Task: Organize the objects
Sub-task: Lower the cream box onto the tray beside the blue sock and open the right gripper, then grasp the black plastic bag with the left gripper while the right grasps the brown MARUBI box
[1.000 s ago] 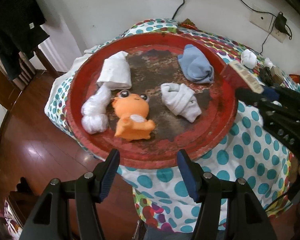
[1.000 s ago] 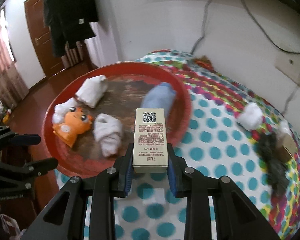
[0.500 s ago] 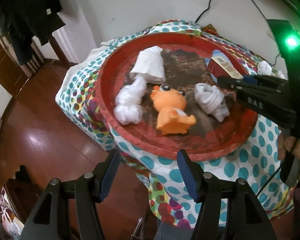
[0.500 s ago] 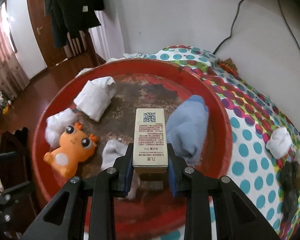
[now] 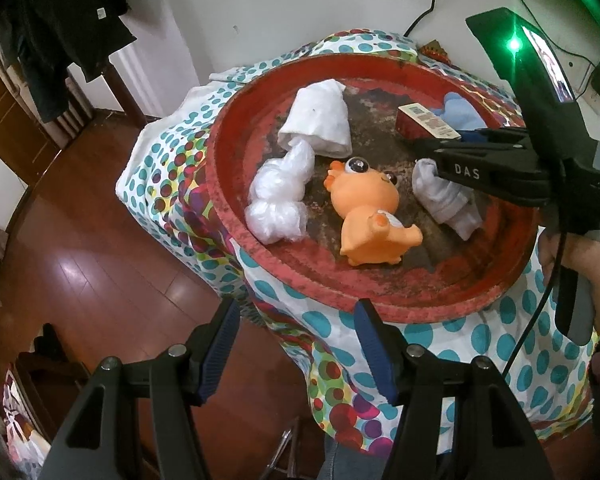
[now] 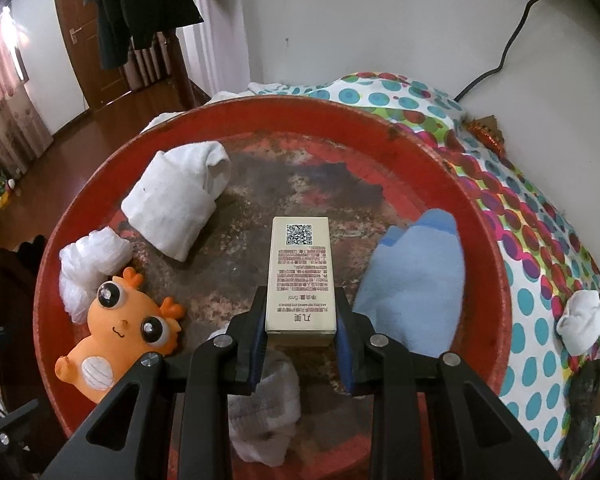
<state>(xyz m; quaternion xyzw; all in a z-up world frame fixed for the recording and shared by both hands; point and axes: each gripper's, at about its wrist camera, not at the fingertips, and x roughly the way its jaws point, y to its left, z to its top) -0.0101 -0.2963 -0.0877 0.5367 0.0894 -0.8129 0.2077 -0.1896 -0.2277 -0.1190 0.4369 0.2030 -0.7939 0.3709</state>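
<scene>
The small box [image 6: 301, 276] with a QR code and printed text on its top face sits between the two fingers of the right tool [image 6: 301, 330], over the middle of the round red tray [image 6: 440, 152]. The blue pads stand at the box's near end, one on each side, and look pressed to it. From the left wrist view the box [image 5: 427, 121] shows a red side and lies low over the far part of the tray [image 5: 380, 296]; whether it touches the tray floor I cannot tell.

Just right of the box lies a light blue sock [image 6: 414, 280], and below the right tool a bundled grey-white sock [image 6: 266, 408]. To the left are an orange rubber toy animal [image 6: 120, 328] with big eyes, a crumpled clear plastic bag [image 6: 88, 264] at the tray's left rim, and a folded white sock [image 6: 180, 204] further back.

The left tool [image 5: 296, 348] hangs off the near edge of the tray, over the table's dotted cloth [image 5: 420, 336] and the wooden floor [image 5: 80, 248], its fingers spread wide with nothing between them.

On the cloth right of the tray lie a small white sock ball [image 6: 580, 320] and a dark lump [image 6: 588, 392]
</scene>
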